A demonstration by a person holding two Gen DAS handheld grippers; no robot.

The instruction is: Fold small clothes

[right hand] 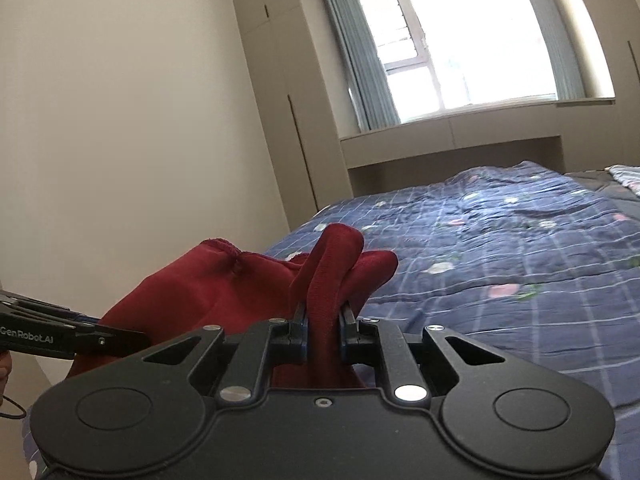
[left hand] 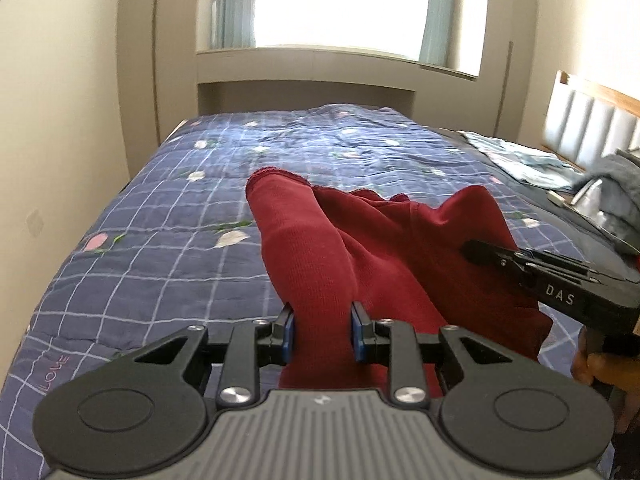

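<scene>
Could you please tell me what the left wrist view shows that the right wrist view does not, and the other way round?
Only the left wrist view shows the grey padded headboard and a heap of grey clothes at the bed's right edge. Only the right wrist view shows the tall beige wardrobe reaching the ceiling. Both show the dark red knitted garment, clamped by the left gripper and the right gripper above the blue checked floral quilt, and the bright window.
</scene>
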